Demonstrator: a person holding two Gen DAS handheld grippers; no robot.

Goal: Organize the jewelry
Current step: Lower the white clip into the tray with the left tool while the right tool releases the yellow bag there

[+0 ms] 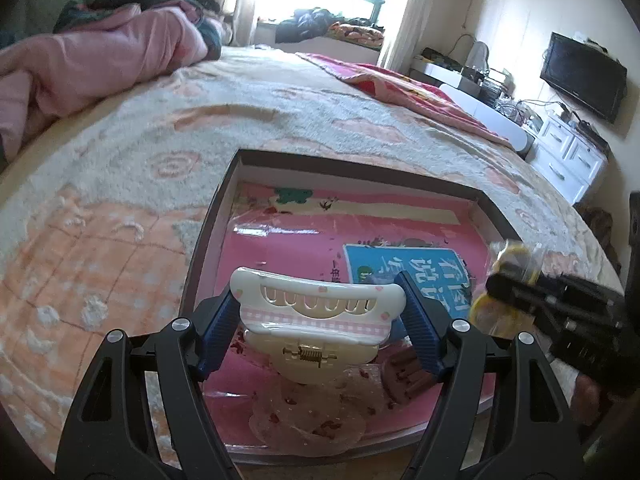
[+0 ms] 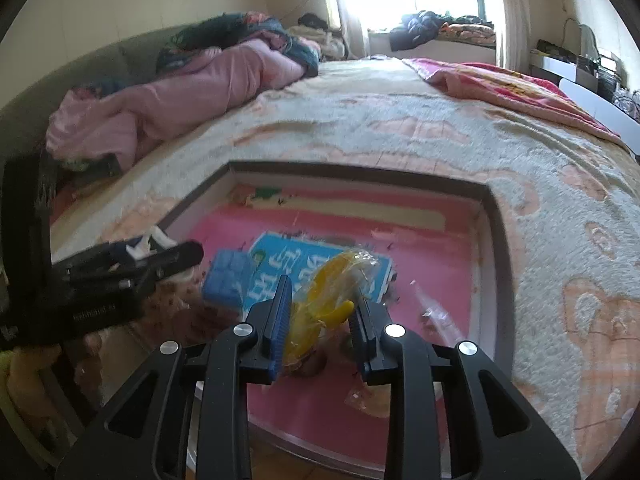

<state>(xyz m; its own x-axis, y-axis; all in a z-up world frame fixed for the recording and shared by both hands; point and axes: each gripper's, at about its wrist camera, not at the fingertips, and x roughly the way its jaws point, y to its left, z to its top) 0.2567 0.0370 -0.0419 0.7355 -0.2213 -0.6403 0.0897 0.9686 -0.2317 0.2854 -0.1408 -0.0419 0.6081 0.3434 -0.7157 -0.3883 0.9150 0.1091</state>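
Cream plastic fills the middle of my left wrist view: a hair clip (image 1: pixel 320 312) with a pink gingham band and a brass spring is clamped between the blue pads of my left claw (image 1: pixel 320 320), one pad against each end of it. I hold it above the near end of a shallow dark-rimmed tray (image 1: pixel 208 232) that sits on the bed (image 1: pixel 120 168), close to the bed's near edge. The tray floor is covered by a pink printed sheet with a blue panel of Chinese characters (image 1: pixel 404 276). Below the clip, near the tray's near rim, lie a translucent bag with red specks (image 1: pixel 308 416) and a brownish-pink comb-like piece (image 1: pixel 404 376).

My right claw (image 2: pixel 320 320) is closed on a yellow item wrapped in crinkled clear plastic (image 2: pixel 324 300), held over the tray's middle, above the blue panel. I can't make out what the yellow item is. In the right wrist view a small blue ribbed block (image 2: pixel 226 284) rests on the tray floor beside the panel's left edge, and a clear plastic sleeve (image 2: pixel 436 316) lies toward the tray's right side. The left claw shows at the left of that view, over the tray's left rim.

A pink quilt (image 1: pixel 100 64) is heaped at the bed's far left corner, and a red-pink blanket (image 1: pixel 404 88) lies along its far right edge.
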